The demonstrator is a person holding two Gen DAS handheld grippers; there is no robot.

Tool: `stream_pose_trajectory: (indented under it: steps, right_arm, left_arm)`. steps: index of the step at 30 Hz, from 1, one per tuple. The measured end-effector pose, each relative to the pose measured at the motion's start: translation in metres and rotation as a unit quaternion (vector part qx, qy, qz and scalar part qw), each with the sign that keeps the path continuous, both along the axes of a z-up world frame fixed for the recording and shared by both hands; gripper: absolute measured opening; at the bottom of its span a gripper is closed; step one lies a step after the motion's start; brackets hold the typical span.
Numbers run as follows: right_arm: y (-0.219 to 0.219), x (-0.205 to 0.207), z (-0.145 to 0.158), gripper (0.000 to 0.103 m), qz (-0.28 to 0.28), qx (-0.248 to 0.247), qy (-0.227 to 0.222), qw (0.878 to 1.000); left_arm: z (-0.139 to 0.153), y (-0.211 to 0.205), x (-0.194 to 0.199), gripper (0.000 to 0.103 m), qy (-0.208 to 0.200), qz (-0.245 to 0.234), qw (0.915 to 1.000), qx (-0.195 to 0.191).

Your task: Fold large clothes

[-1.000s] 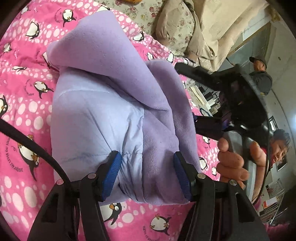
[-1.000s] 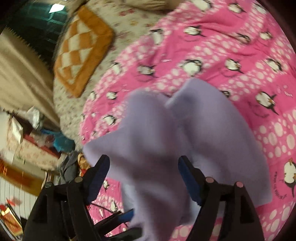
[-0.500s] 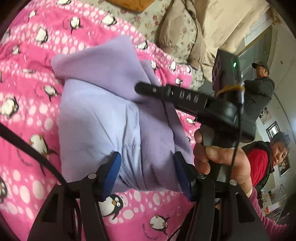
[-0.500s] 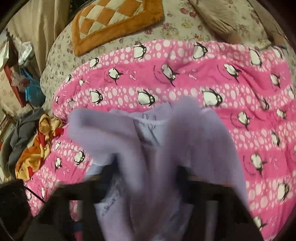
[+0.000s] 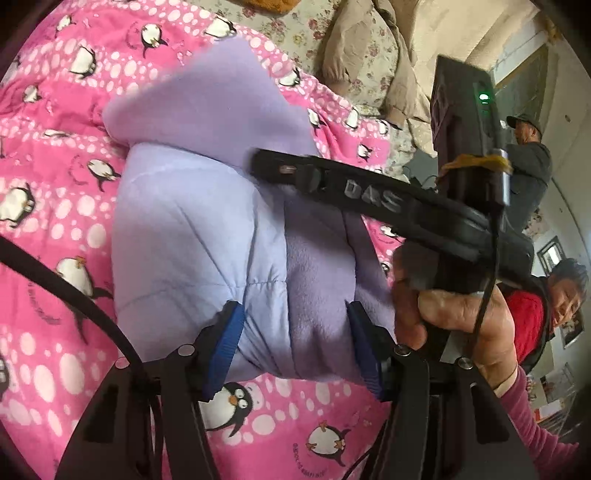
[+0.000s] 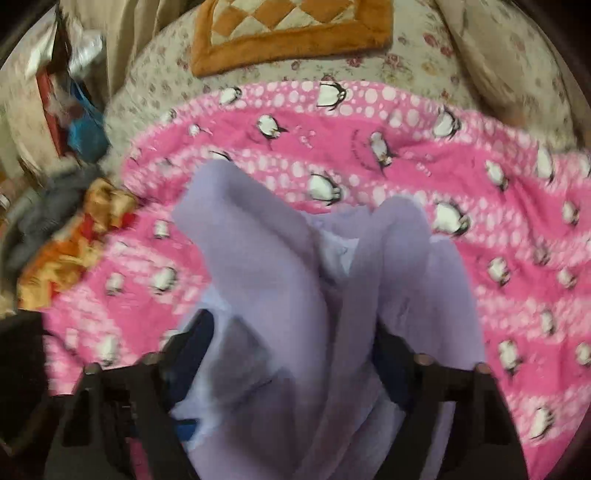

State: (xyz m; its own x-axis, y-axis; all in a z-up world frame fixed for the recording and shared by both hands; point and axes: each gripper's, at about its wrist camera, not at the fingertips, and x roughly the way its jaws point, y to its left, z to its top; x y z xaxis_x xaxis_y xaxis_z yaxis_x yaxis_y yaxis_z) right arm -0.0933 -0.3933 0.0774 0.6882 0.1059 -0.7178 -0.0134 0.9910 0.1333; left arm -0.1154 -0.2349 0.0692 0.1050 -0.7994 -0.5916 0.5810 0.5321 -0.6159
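Observation:
A lilac padded jacket (image 5: pixel 192 229) with a fleece lining lies folded in a bundle on the pink penguin blanket (image 5: pixel 55 184). My left gripper (image 5: pixel 295 339) is shut on the bundle's near edge, and its blue pads press the fabric from both sides. In the left wrist view a black finger (image 5: pixel 369 195) of the right gripper lies across the top of the bundle, with a hand (image 5: pixel 461 317) holding it. In the blurred right wrist view the jacket (image 6: pixel 258 266) fills the gap of my right gripper (image 6: pixel 295 350), whose jaws are opening around loose fleece folds.
The blanket (image 6: pixel 369 129) covers a floral bed with an orange checked cushion (image 6: pixel 291 33) at the far side and beige pillows (image 5: pixel 369 55). Crumpled clothes (image 6: pixel 74 236) are piled off the bed's left edge. Two people (image 5: pixel 528 158) are at the right.
The right gripper came in from the right, rolled, and now lies across the jacket. Its jaws narrowed onto the fleece. The left gripper kept its hold and place.

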Motion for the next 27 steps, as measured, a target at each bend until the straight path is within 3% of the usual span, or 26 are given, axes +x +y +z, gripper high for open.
stream_pose_trajectory:
  steps: [1, 4, 6, 8, 11, 14, 15, 18, 21, 25, 27]
  right_arm:
    - [-0.004, 0.002, 0.001, 0.025, -0.008, 0.007, 0.001, 1.000]
    - [-0.037, -0.003, 0.015, 0.018, -0.022, 0.090, -0.025, 0.995]
    - [-0.068, -0.008, 0.025, 0.017, -0.048, 0.122, -0.048, 0.990]
    - [-0.096, -0.009, 0.024, 0.017, -0.072, 0.144, -0.051, 0.986]
    - [-0.119, 0.001, -0.002, 0.017, -0.117, 0.096, -0.022, 0.988]
    - [-0.142, 0.007, -0.041, 0.018, -0.143, 0.131, 0.022, 0.981]
    - [-0.147, 0.007, -0.046, 0.021, -0.147, 0.141, 0.025, 0.979]
    - [-0.154, -0.002, -0.044, 0.049, -0.166, 0.160, 0.025, 0.973]
    - [-0.145, -0.016, -0.030, 0.053, -0.146, 0.178, 0.037, 0.972]
    - [-0.117, -0.036, -0.020, 0.081, -0.097, 0.141, 0.069, 0.983]
    - [-0.102, -0.040, -0.028, 0.081, -0.081, 0.128, 0.090, 0.984]
  left_arm:
    - [0.004, 0.002, 0.001, 0.028, -0.002, 0.003, 1.0000, 0.003]
    - [0.023, 0.010, 0.001, 0.028, -0.037, 0.015, 0.9992, -0.011]
    - [0.029, 0.009, 0.002, 0.028, -0.057, 0.020, 0.9981, -0.014]
    - [0.027, -0.003, 0.004, 0.028, -0.066, 0.016, 0.9977, 0.009]
    - [0.013, -0.027, 0.003, 0.028, -0.087, 0.005, 0.9941, 0.064]
    - [0.000, -0.041, -0.006, 0.028, -0.112, -0.006, 0.9892, 0.095]
    - [-0.002, -0.043, -0.008, 0.028, -0.117, -0.007, 0.9879, 0.101]
    - [-0.005, -0.042, -0.003, 0.028, -0.104, 0.000, 0.9888, 0.106]
    - [-0.005, -0.038, -0.003, 0.028, -0.097, 0.007, 0.9896, 0.106]
    - [-0.007, -0.036, -0.002, 0.028, -0.096, 0.014, 0.9899, 0.104]
    - [-0.007, -0.037, -0.003, 0.028, -0.097, 0.017, 0.9892, 0.108]
